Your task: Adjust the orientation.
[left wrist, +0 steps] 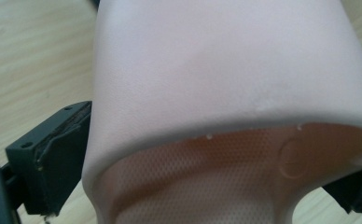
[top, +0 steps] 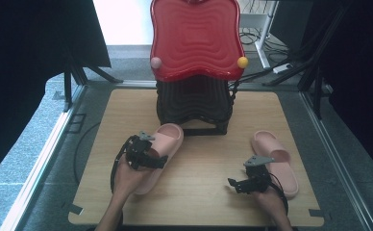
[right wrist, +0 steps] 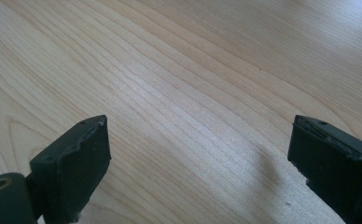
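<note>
Clearly the soft strap is the weak point: the left gripper (top: 156,161) has its jaws set on either side of the near slipper (left wrist: 226,88), and if they only pinch that pliant upper band it could fold and let the shoe swing or slip out when lifted. Between those jaws sits the strap's opening, one pad flat against its outer wall, the other at the far edge; whether they press firmly I cannot tell. Meanwhile the right gripper (top: 235,185) hangs with jaws spread wide over bare table (right wrist: 184,93), the second slipper (top: 277,161) lying just behind it.
</note>
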